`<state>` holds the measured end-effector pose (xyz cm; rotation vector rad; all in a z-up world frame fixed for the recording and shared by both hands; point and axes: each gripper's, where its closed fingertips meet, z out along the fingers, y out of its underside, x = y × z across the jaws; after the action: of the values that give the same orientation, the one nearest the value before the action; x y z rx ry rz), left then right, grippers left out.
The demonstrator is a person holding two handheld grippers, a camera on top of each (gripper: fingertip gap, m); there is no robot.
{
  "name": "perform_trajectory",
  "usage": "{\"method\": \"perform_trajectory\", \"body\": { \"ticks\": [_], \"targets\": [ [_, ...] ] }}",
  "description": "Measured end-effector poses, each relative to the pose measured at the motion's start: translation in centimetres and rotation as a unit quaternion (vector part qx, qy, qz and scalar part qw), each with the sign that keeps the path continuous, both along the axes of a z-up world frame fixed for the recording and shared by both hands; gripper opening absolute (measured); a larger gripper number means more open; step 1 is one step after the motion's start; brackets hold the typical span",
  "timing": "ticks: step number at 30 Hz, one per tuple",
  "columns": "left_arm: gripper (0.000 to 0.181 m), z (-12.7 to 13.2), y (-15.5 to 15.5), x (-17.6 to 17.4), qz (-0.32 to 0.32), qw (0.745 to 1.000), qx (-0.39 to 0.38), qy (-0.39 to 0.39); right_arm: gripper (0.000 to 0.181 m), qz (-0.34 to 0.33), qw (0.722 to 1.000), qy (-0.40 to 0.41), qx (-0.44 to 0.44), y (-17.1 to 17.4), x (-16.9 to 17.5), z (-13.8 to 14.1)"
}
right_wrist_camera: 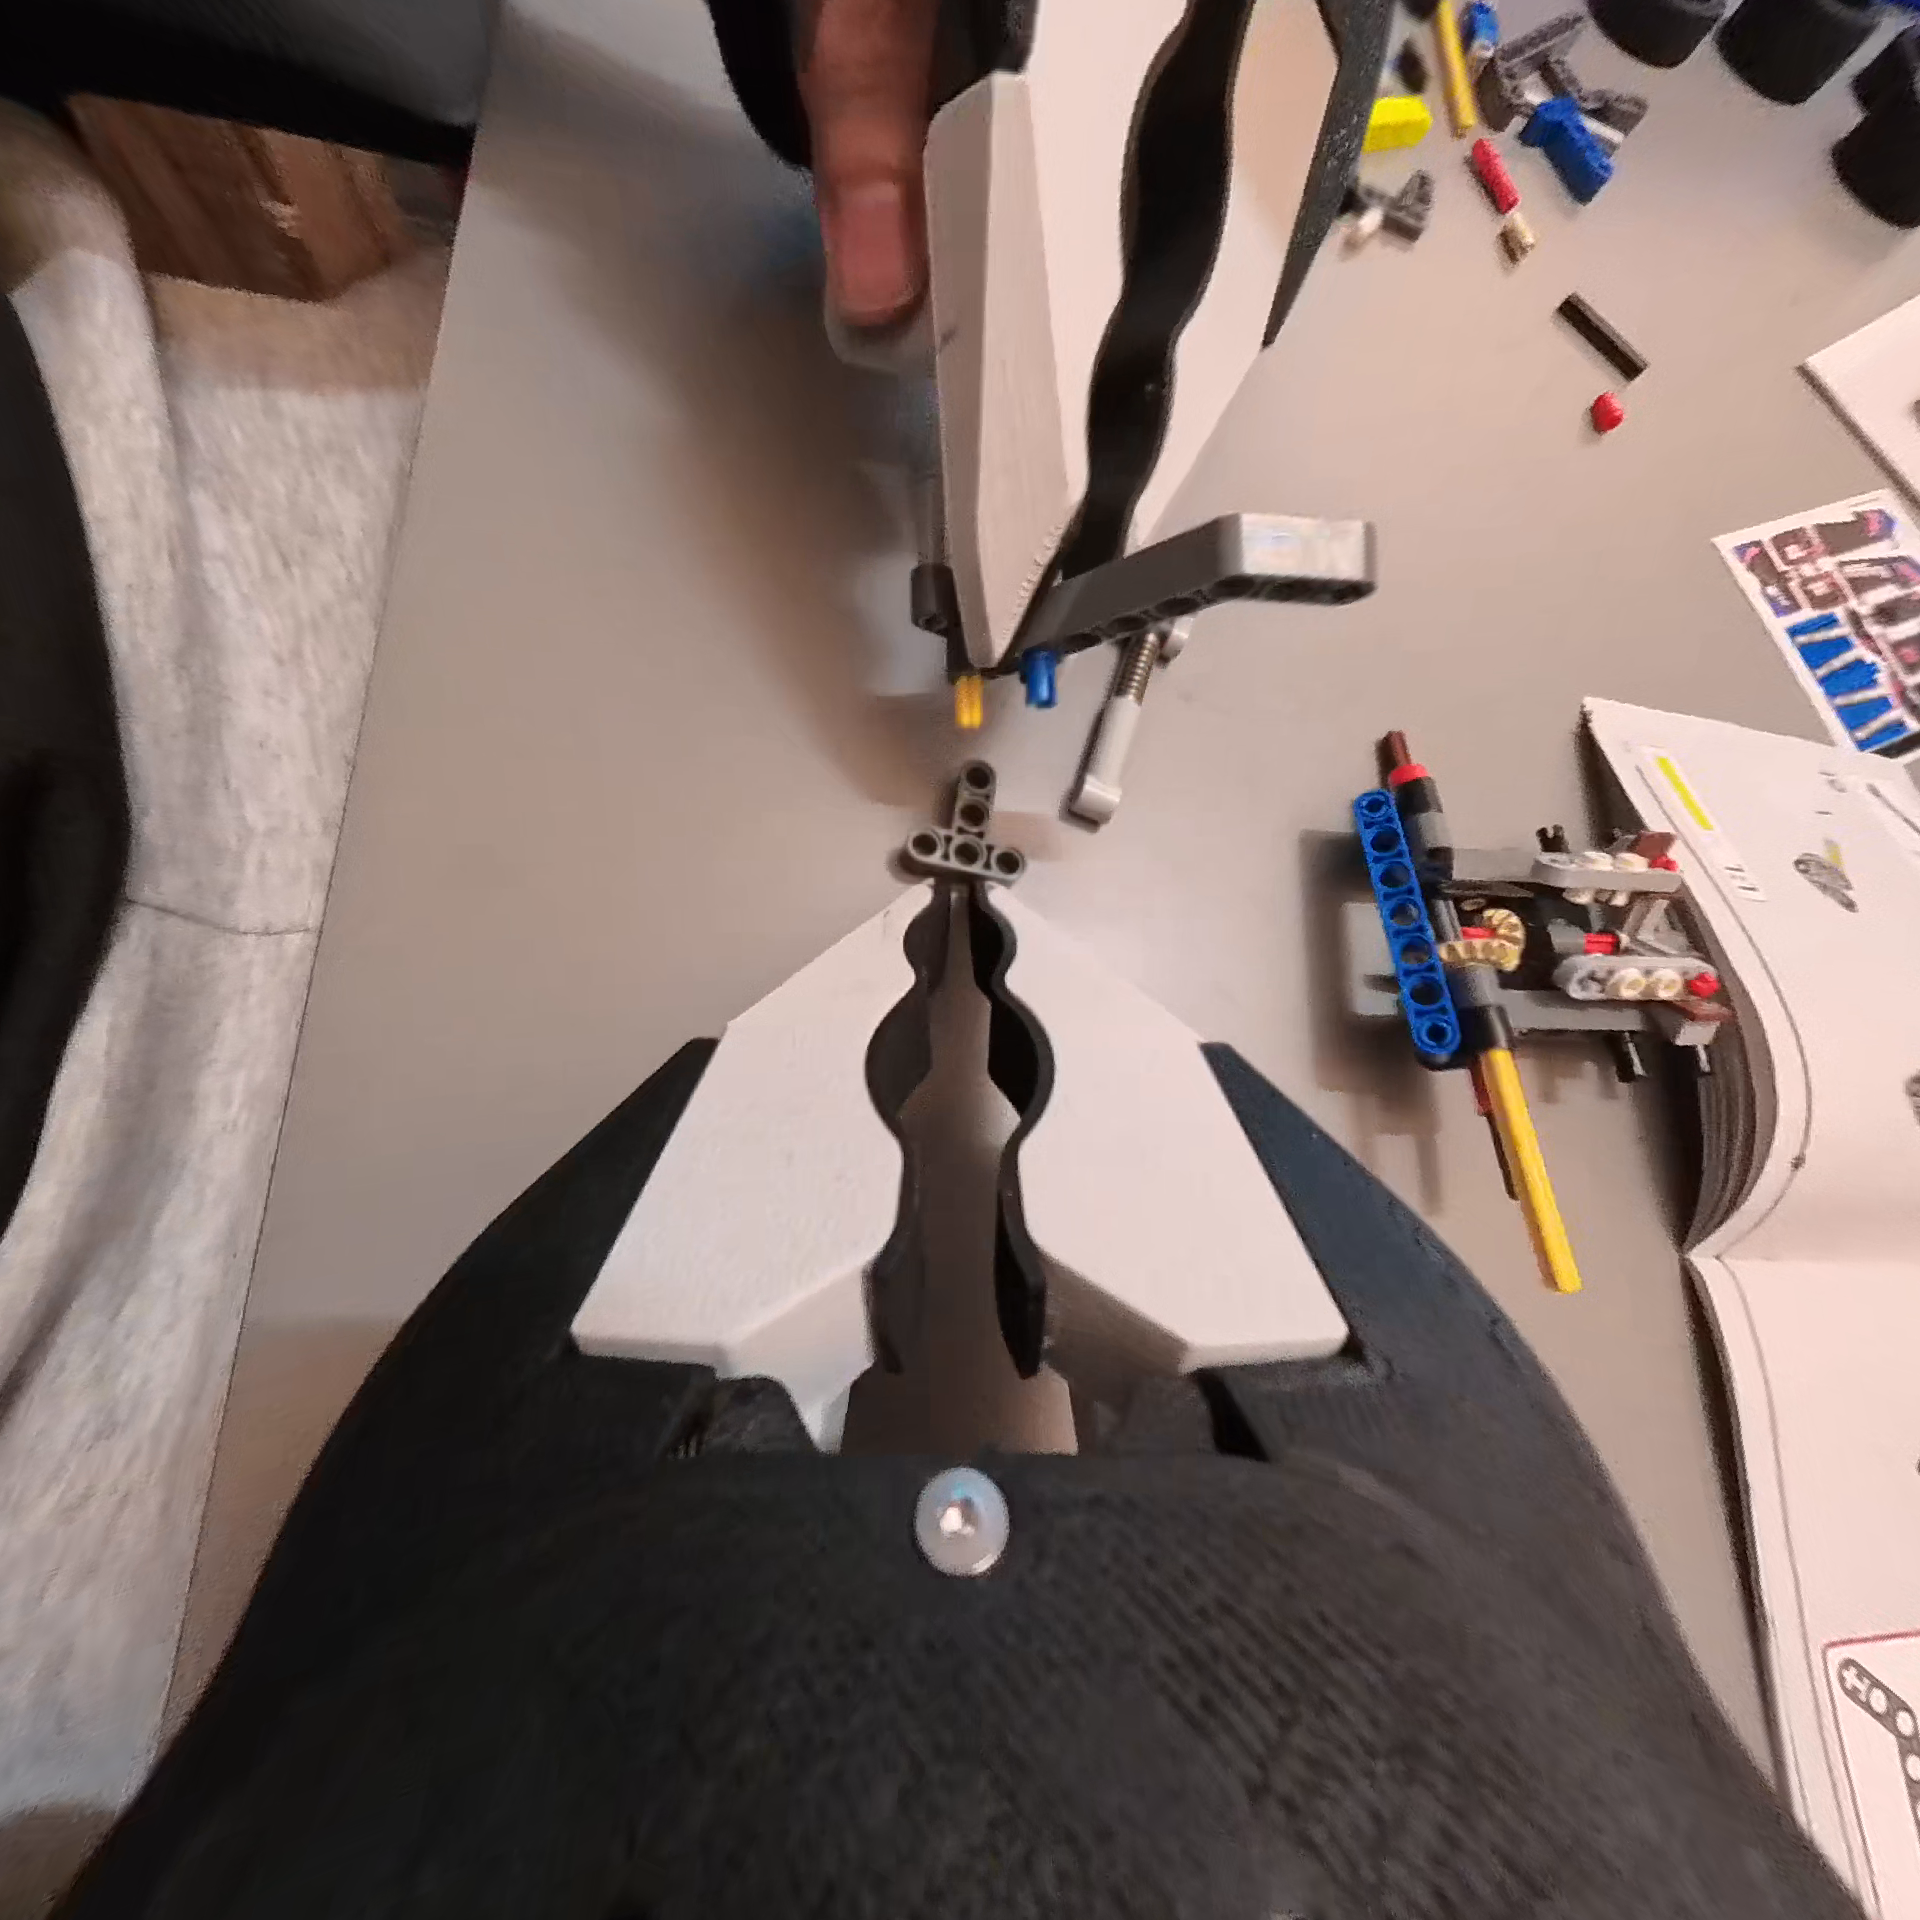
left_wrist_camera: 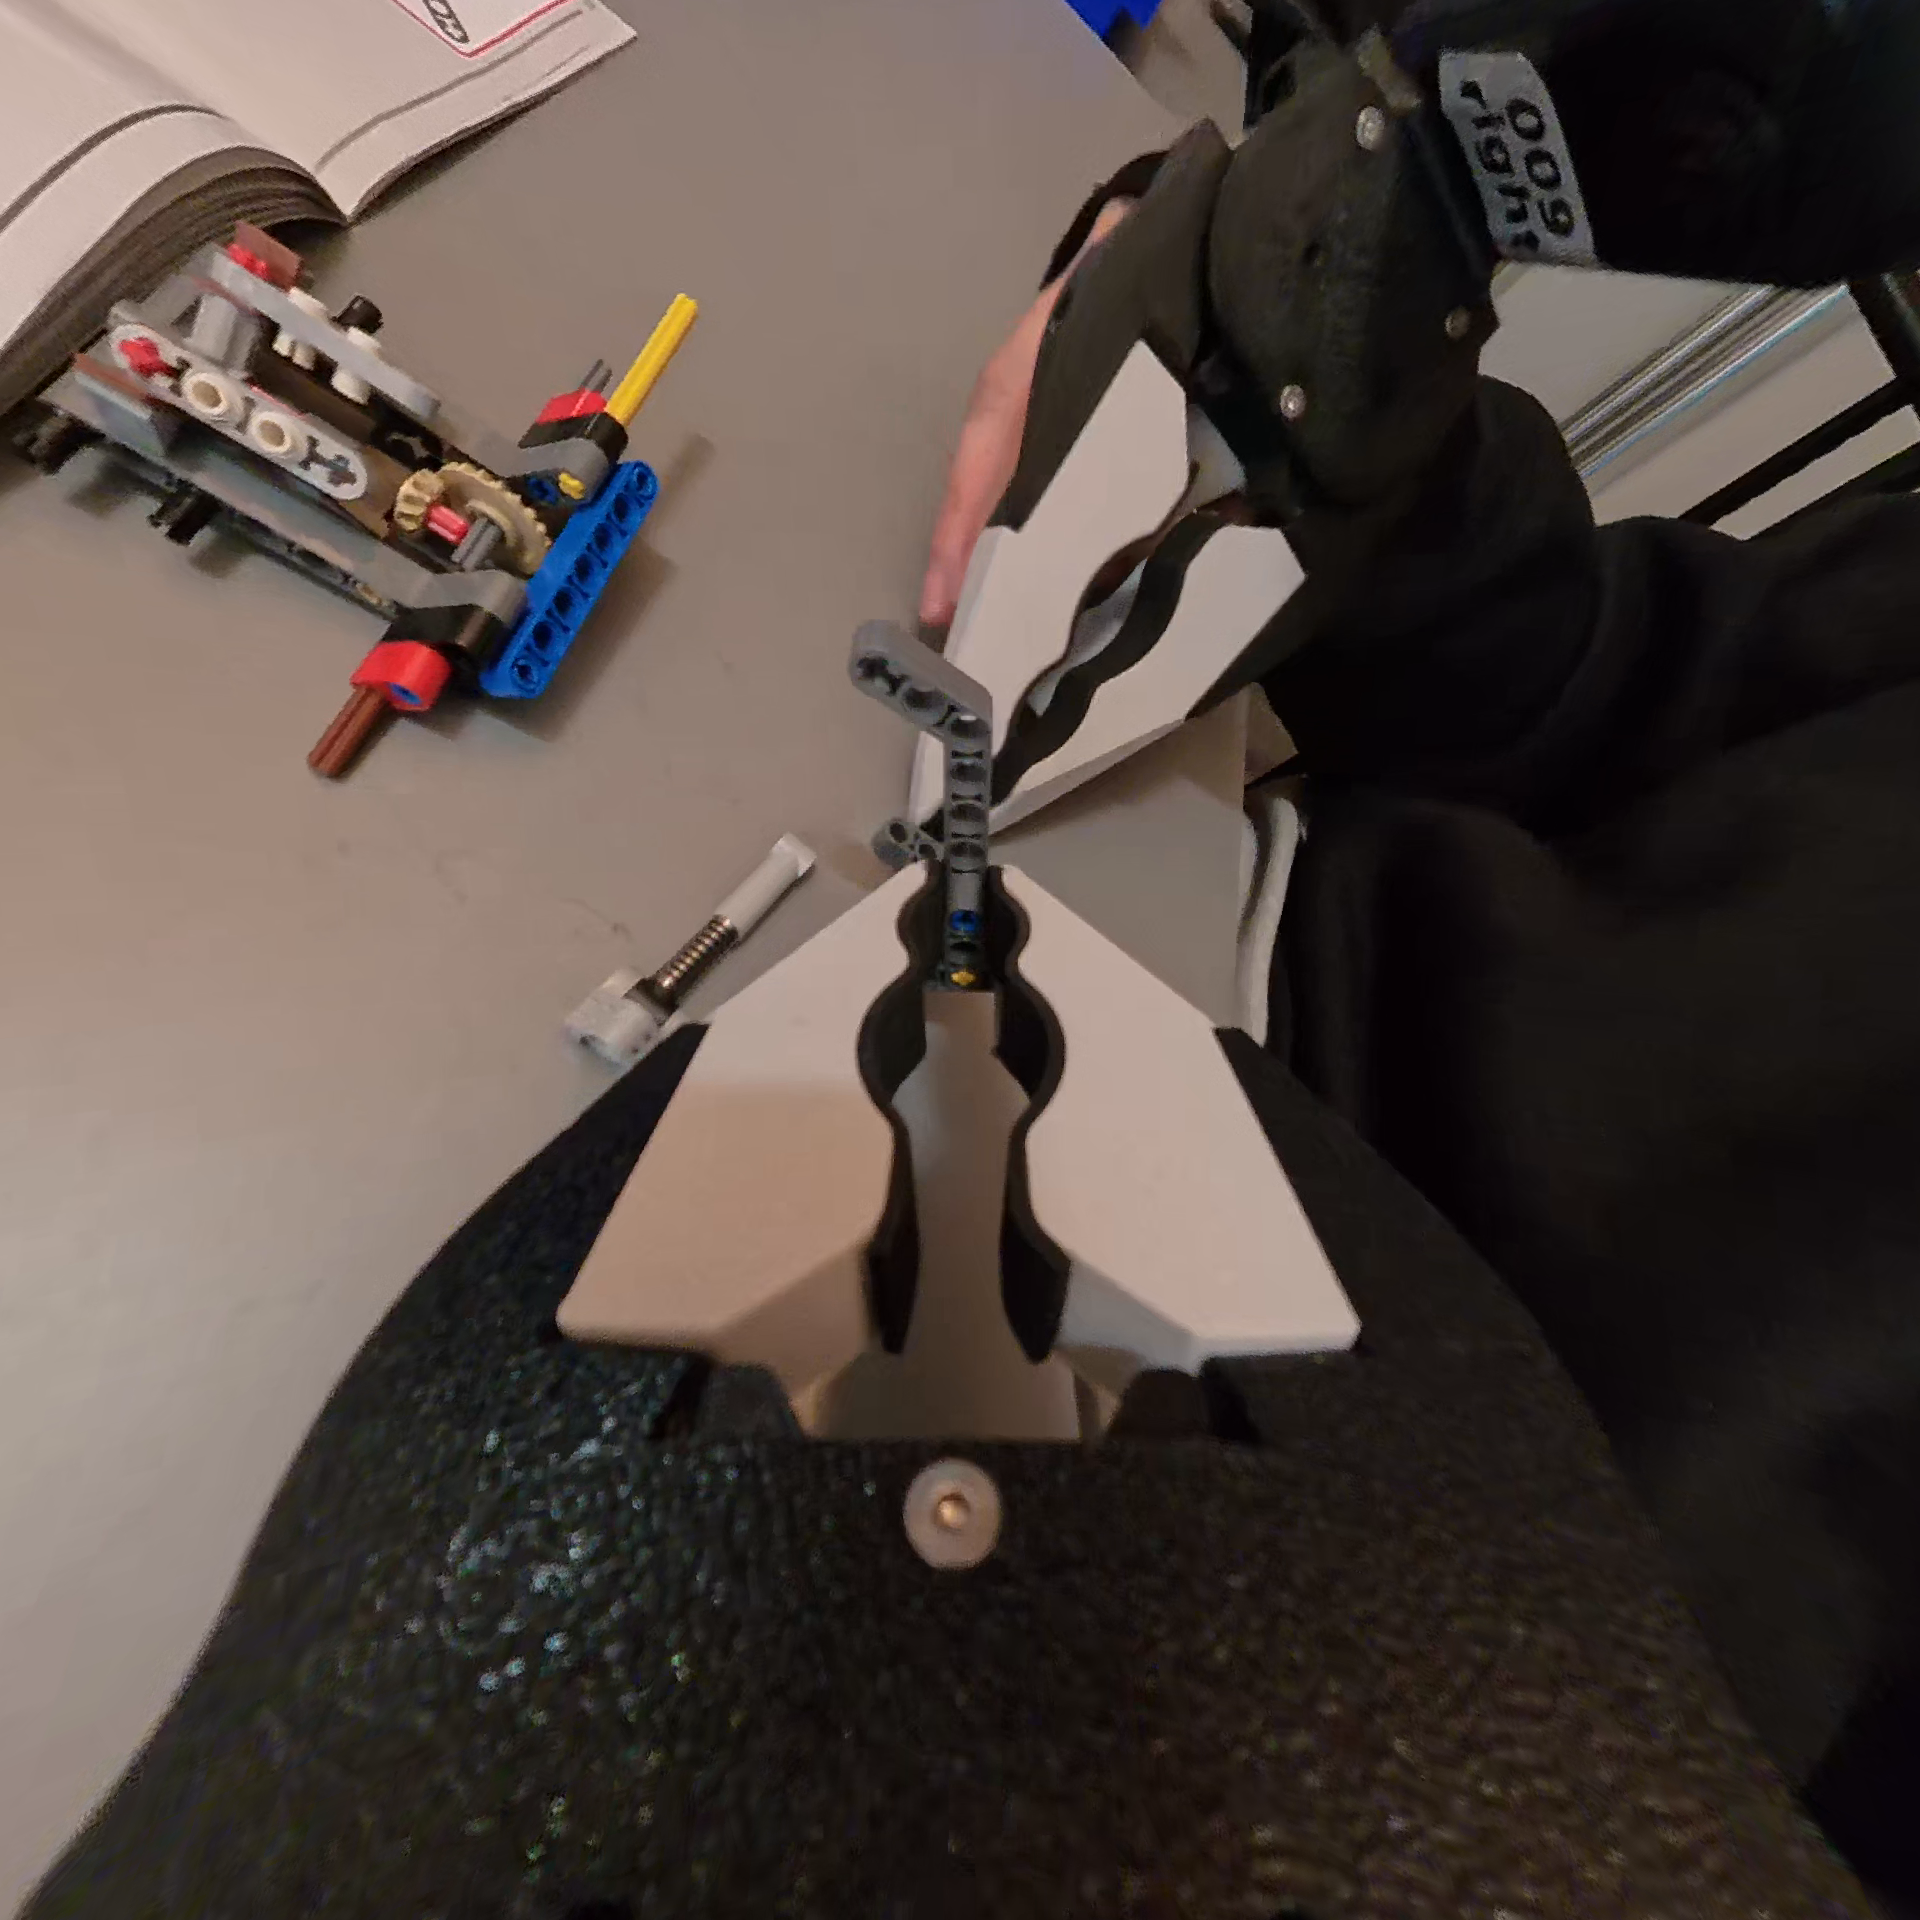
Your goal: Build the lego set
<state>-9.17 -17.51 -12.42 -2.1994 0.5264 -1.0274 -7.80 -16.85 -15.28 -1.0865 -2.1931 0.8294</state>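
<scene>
1. Left wrist view: my left tool (left_wrist_camera: pixel 961 935) sits at the centre of the frame, its fingers pinching the lower end of a dark grey angled beam (left_wrist_camera: pixel 961 790), which rises toward the upper middle and bends left at its pale grey end.
2. A blue pin (left_wrist_camera: pixel 964 920) and a yellow pin (left_wrist_camera: pixel 966 977) show in the beam's holes between the fingers.
3. My right tool (left_wrist_camera: pixel 1013 748) enters from the upper right; its tips meet the beam at mid-length. A small grey T-shaped piece (left_wrist_camera: pixel 902 840) shows just left of the beam there.
4. A pale grey spring shock absorber (left_wrist_camera: pixel 691 951) lies on the grey worktop (left_wrist_camera: pixel 260 1039) left of centre.
5. The partly built lego assembly (left_wrist_camera: pixel 364 478), with blue beam, tan gears and yellow axle, lies at upper left, against the open instruction booklet (left_wrist_camera: pixel 208 114).
6. Right wrist view: my right tool (right_wrist_camera: pixel 961 894) is at centre, tips pressed together on the stem of the T-shaped piece (right_wrist_camera: pixel 964 847).
7. My left tool (right_wrist_camera: pixel 1023 644) descends from the top centre, clamped on the angled beam (right_wrist_camera: pixel 1205 577), which extends right. The yellow pin (right_wrist_camera: pixel 968 701) and blue pin (right_wrist_camera: pixel 1037 681) project toward me, just apart from the T-shaped piece.
8. The assembly (right_wrist_camera: pixel 1507 935) lies at right beside the booklet (right_wrist_camera: pixel 1818 1039); a sticker sheet (right_wrist_camera: pixel 1829 634) and loose parts (right_wrist_camera: pixel 1507 135) occupy the upper right.
</scene>
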Motion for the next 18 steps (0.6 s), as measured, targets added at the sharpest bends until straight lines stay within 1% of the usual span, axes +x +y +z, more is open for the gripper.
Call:
{"method": "perform_trajectory", "body": {
  "ticks": [3, 6, 8, 9, 10, 12, 14, 18],
  "targets": [
    [0.005, 0.1, 0.0, -0.4, 0.007, 1.0, 0.0, 0.002, 0.005, -0.021, 1.0, 0.001, -0.001, -1.1, -0.2, 0.1],
    [0.005, 0.2, 0.0, -0.7, 0.013, 1.0, -0.002, -0.001, 0.02, -0.028, 1.0, -0.005, 0.009, -1.4, -0.1, 0.3],
    [0.005, 0.2, 0.0, -0.7, 0.013, 1.0, -0.003, 0.0, 0.028, -0.031, 0.999, 0.002, 0.03, -0.5, -0.3, 0.5],
    [0.005, 0.1, -0.1, -0.7, 0.015, 1.0, -0.003, 0.001, 0.027, -0.037, 0.999, 0.003, 0.035, 0.2, -0.5, 0.7],
    [0.005, 0.1, -0.1, -0.7, 0.015, 1.0, -0.003, 0.002, 0.026, -0.025, 0.999, 0.001, 0.03, 0.3, -0.6, 0.7],
    [0.005, 0.1, -0.2, -0.7, 0.014, 1.0, -0.005, 0.002, 0.024, 0.007, 1.0, 0.008, 0.012, 0.0, -1.2, 0.9],
    [0.005, 0.2, -0.2, -0.7, 0.015, 1.0, -0.006, 0.002, 0.019, 0.034, 0.999, -0.009, 0.01, -0.2, -1.3, 0.3],
    [0.005, 0.4, -0.5, -0.9, 0.015, 1.0, -0.007, 0.005, 0.016, 0.062, 0.998, -0.005, 0.014, -0.9, -1.6, 0.2]
  ]
}}
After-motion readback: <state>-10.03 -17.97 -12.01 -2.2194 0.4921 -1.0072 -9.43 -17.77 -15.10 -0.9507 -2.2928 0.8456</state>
